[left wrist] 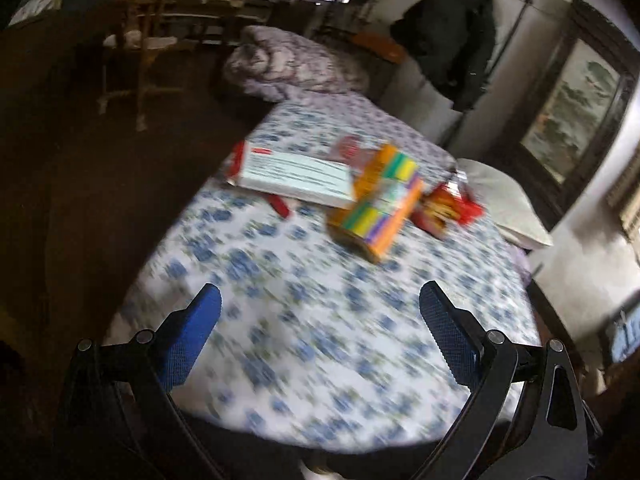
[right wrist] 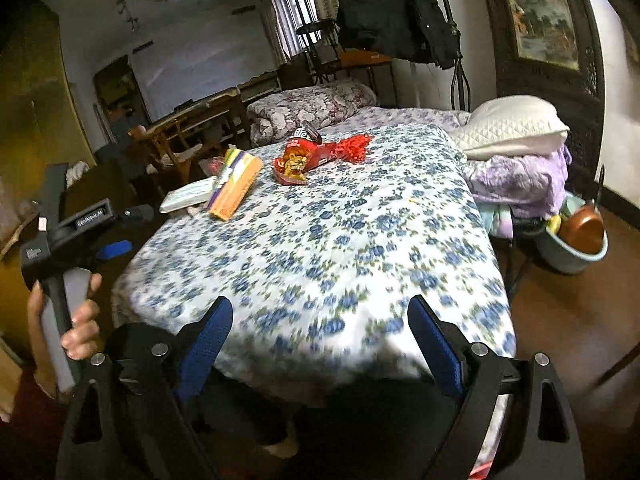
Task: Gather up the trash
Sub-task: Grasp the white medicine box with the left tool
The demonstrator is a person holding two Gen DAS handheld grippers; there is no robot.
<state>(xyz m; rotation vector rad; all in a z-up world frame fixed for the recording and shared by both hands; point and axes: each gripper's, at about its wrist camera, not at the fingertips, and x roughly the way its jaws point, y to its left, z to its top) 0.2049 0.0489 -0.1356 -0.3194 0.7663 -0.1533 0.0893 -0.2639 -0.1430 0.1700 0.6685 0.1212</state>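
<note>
Trash lies on the far part of a bed with a blue-flowered sheet [right wrist: 360,240]: an orange box with coloured stripes [left wrist: 380,204] [right wrist: 236,184], a white flat box [left wrist: 296,178] [right wrist: 188,196], a red snack bag [left wrist: 444,210] [right wrist: 304,158], and a red mesh net [right wrist: 356,146]. My left gripper [left wrist: 320,308] is open and empty over the near end of the bed [left wrist: 304,320], well short of the boxes. My right gripper [right wrist: 320,320] is open and empty at the bed's near edge. The left gripper's body [right wrist: 68,232], held by a hand, shows at the left of the right wrist view.
A white pillow [right wrist: 516,124] and purple bedding [right wrist: 524,180] lie at the bed's right. A rolled quilt [right wrist: 312,104] is at the far end. A basin with a copper pan [right wrist: 576,240] stands on the floor right. Wooden chairs [left wrist: 136,44] and a dark coat [right wrist: 392,8] stand behind.
</note>
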